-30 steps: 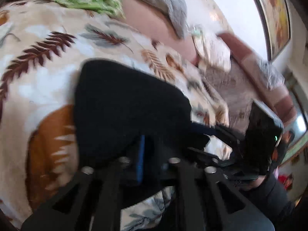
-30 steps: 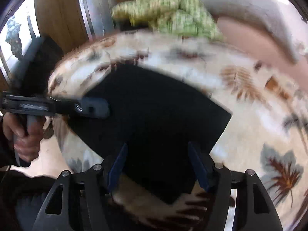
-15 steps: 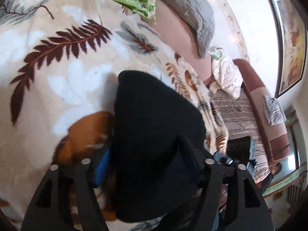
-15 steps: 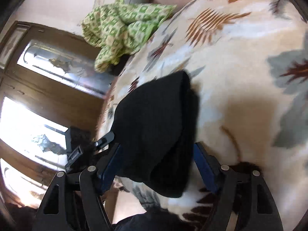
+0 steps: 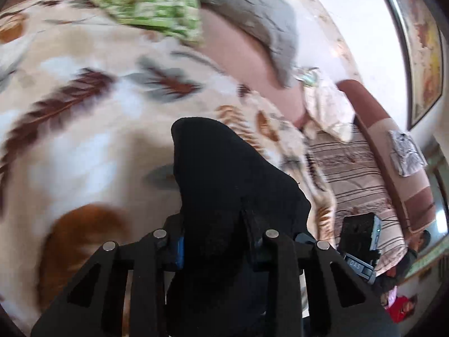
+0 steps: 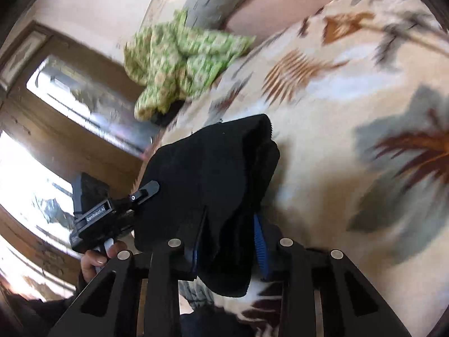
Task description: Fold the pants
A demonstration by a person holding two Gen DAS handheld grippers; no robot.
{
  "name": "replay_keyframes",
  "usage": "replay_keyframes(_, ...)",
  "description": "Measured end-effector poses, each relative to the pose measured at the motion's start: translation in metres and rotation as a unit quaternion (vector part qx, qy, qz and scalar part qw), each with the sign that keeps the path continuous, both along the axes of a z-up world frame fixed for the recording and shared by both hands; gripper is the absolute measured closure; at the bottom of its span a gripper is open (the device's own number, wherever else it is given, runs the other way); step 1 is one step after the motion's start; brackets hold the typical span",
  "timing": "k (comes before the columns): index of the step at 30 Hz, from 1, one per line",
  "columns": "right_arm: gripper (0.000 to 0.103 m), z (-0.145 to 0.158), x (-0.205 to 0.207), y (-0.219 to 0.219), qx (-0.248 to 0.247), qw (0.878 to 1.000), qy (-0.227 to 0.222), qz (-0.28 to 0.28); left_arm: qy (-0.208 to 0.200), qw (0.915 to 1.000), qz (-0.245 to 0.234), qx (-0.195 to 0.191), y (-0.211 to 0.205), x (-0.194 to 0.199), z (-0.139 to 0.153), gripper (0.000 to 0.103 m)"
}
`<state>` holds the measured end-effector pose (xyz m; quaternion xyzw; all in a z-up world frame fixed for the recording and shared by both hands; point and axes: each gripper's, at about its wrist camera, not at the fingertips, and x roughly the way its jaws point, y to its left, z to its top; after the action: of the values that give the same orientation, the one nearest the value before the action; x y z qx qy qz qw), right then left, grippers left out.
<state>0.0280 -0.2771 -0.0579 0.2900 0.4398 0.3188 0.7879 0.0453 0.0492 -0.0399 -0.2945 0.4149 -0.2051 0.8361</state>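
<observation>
Closest in the left wrist view: left gripper, fingers clenched on the near edge of the black pants, dark cloth bunched thick between the two pads. Same story in the right wrist view: right gripper, blue-lined fingers pinched onto a fold of the pants, fabric filling the gap between the pads.

Just beyond the tips: pants gathered into a folded, layered bundle, doubled edges stacked along the right side in the right wrist view, lying at the near edge of the leaf-print blanket and partly overhanging it toward the cameras. Touching the blanket farther out; near end gripped from both sides.

Off to the left in the right wrist view: the other tool gripped by a bare hand, its finger reaching onto the bundle's left edge. Low right in the left wrist view: body of the opposite tool, apart from the cloth there.

Farther back on the blanket: crumpled green-patterned cloth near the far edge, well apart from the pants; same cloth in the right wrist view. Behind it, a grey pillow against a pinkish cushion. Far right: striped sofa, framed picture on the wall. Far left in the right wrist view: wooden door with glass panes. Much of both pictures blurred.
</observation>
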Motion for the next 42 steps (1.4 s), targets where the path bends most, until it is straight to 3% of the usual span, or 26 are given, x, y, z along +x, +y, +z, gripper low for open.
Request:
replay_keyframes(5,0.072,0.020,0.023,-0.058,-0.020,0.999,-0.005,-0.027,-0.013,0.9995,-0.029,0.000,-0.051,0.037,0.003,0.075)
replay_keyframes(8,0.072,0.014,0.035,-0.078,-0.031,0.999,0.002,-0.036,-0.009,0.9994,-0.033,0.003,-0.069,0.048,-0.008,0.074)
replay_keyframes(11,0.066,-0.012,0.044,-0.089,-0.036,0.997,0.034,-0.054,0.018,0.9986,-0.034,0.035,-0.080,0.059,-0.036,0.067)
replay_keyframes(12,0.062,-0.020,0.047,-0.090,-0.041,0.996,0.054,-0.056,0.015,0.9987,-0.033,0.036,-0.080,0.058,-0.039,0.066)
replay_keyframes(14,0.061,-0.017,0.046,-0.093,-0.030,0.996,0.049,-0.061,0.007,0.9990,-0.035,0.026,-0.074,0.054,-0.036,0.062)
replay_keyframes(16,0.060,-0.004,0.036,-0.097,-0.045,0.996,0.027,-0.073,-0.003,0.9989,-0.032,0.035,-0.069,0.047,-0.026,0.062)
replay_keyframes(18,0.060,0.016,0.020,-0.098,-0.102,0.990,-0.015,-0.095,-0.035,0.9979,-0.024,0.048,-0.065,0.035,-0.010,0.063)
replay_keyframes(22,0.063,0.059,-0.014,-0.073,-0.155,0.973,-0.153,-0.075,-0.105,0.9918,-0.071,0.015,-0.072,0.006,0.017,0.063)
replay_keyframes(25,0.076,0.061,-0.017,-0.036,-0.231,0.953,-0.191,-0.041,-0.110,0.9859,-0.120,0.038,-0.095,-0.006,0.009,0.072)
replay_keyframes(27,0.081,0.048,-0.013,-0.018,-0.267,0.948,-0.173,-0.008,-0.084,0.9867,-0.126,0.060,-0.102,-0.004,-0.009,0.074)
replay_keyframes(29,0.079,0.019,-0.008,-0.002,-0.321,0.940,-0.112,0.030,-0.068,0.9870,-0.120,0.083,-0.101,0.000,-0.027,0.093)
replay_keyframes(31,0.080,0.014,-0.014,0.007,-0.350,0.926,-0.132,0.046,-0.060,0.9898,-0.113,0.063,-0.092,0.006,-0.032,0.100)
replay_keyframes(32,0.080,0.014,-0.014,0.008,-0.353,0.925,-0.133,0.048,-0.054,0.9908,-0.112,0.053,-0.087,0.009,-0.034,0.102)
replay_keyframes(33,0.080,0.012,-0.013,0.004,-0.338,0.931,-0.128,0.039,-0.049,0.9913,-0.114,0.043,-0.085,0.011,-0.036,0.102)
replay_keyframes(35,0.079,0.013,-0.014,-0.003,-0.324,0.937,-0.126,0.035,-0.053,0.9901,-0.120,0.050,-0.090,0.008,-0.030,0.102)
replay_keyframes(36,0.078,0.015,-0.013,-0.007,-0.309,0.943,-0.122,0.033,-0.058,0.9888,-0.126,0.055,-0.093,0.004,-0.025,0.100)
replay_keyframes(39,0.077,0.030,-0.013,-0.019,-0.265,0.955,-0.131,0.027,-0.092,0.9820,-0.149,0.070,-0.105,0.005,0.003,0.080)
replay_keyframes(41,0.078,0.045,-0.015,-0.027,-0.254,0.954,-0.161,-0.009,-0.126,0.9777,-0.152,0.070,-0.110,0.009,0.021,0.050)
replay_keyframes(42,0.078,0.052,-0.014,-0.032,-0.257,0.948,-0.181,-0.039,-0.139,0.9768,-0.147,0.070,-0.112,0.016,0.028,0.047)
